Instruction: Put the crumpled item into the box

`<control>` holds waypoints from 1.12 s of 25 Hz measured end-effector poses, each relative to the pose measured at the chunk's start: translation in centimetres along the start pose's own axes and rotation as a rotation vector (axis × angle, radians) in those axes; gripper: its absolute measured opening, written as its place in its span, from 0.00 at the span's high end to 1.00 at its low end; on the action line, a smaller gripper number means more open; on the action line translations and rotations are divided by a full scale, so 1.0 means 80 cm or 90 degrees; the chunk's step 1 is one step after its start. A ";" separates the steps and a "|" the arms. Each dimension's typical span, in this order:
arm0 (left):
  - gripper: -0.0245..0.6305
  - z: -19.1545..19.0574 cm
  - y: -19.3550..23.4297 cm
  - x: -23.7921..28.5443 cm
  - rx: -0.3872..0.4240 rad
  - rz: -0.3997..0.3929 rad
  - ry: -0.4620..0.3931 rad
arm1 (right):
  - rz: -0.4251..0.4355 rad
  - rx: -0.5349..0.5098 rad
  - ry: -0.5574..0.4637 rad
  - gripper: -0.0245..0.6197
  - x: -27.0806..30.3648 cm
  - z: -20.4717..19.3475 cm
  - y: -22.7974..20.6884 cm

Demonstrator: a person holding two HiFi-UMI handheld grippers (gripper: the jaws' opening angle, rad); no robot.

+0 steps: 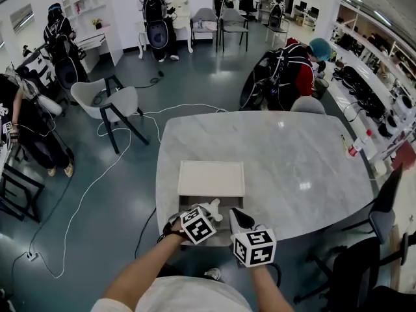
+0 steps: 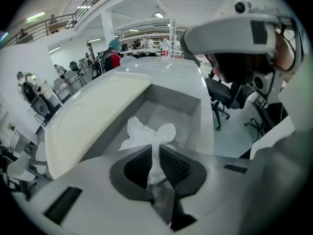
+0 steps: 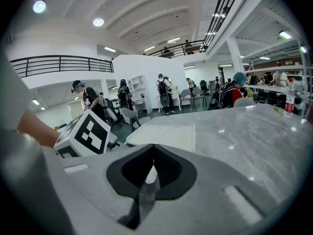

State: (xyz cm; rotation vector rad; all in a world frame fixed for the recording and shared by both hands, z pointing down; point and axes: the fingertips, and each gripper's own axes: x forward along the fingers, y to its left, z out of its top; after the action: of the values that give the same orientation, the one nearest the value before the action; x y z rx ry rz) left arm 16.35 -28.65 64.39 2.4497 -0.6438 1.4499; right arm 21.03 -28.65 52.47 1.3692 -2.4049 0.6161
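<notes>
An open box (image 1: 229, 201) stands near the marble table's (image 1: 292, 168) front edge, with its white lid (image 1: 211, 177) folded back on the far side. My left gripper (image 1: 207, 210) is shut on the crumpled white item (image 1: 212, 207) and holds it over the box's near end. In the left gripper view the crumpled item (image 2: 146, 133) fans out past the left gripper (image 2: 157, 148), above the grey box floor (image 2: 171, 112) and beside the lid (image 2: 98, 116). My right gripper (image 1: 236, 216) is just right of the box. The right gripper (image 3: 153, 148) is shut and holds nothing; the lid (image 3: 166, 136) lies ahead.
A bottle (image 1: 358, 144) stands at the table's right edge. A grey chair (image 1: 308, 104) sits at the far side and a dark chair (image 1: 383, 203) at the right. White cables (image 1: 97, 168) trail on the floor at left. Several people stand or sit farther off.
</notes>
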 end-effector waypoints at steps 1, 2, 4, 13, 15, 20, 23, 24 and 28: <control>0.93 0.001 0.000 0.000 -0.016 -0.004 -0.008 | 0.001 0.003 0.001 0.95 0.000 -0.002 -0.001; 0.93 0.002 -0.001 0.000 -0.030 -0.006 -0.016 | 0.001 0.006 0.002 0.95 0.000 -0.005 -0.003; 0.93 -0.001 -0.002 0.001 -0.046 -0.006 -0.020 | 0.003 0.013 0.005 0.95 -0.001 -0.012 -0.005; 0.93 -0.007 0.004 -0.020 -0.085 0.004 -0.054 | -0.002 0.033 0.011 0.95 0.003 -0.022 0.009; 0.93 -0.004 0.009 -0.028 -0.095 0.017 -0.072 | -0.008 0.033 0.007 0.95 0.000 -0.021 0.011; 0.93 0.010 0.015 -0.052 -0.091 0.018 -0.109 | -0.028 0.030 -0.005 0.95 -0.004 -0.008 0.018; 0.93 0.009 0.016 -0.065 -0.082 0.015 -0.123 | -0.040 0.027 -0.008 0.95 -0.006 -0.002 0.029; 0.93 0.007 0.016 -0.070 -0.083 0.015 -0.129 | -0.043 0.026 -0.010 0.95 -0.007 -0.001 0.033; 0.93 0.001 0.015 -0.102 -0.096 0.018 -0.175 | -0.060 0.028 -0.022 0.95 -0.013 0.007 0.052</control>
State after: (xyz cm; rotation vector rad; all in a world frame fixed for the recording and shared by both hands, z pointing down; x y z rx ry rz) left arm 12.45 -27.67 57.18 2.5486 -0.8123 1.0387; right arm 17.92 -26.32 50.63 1.5134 -2.3518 0.6297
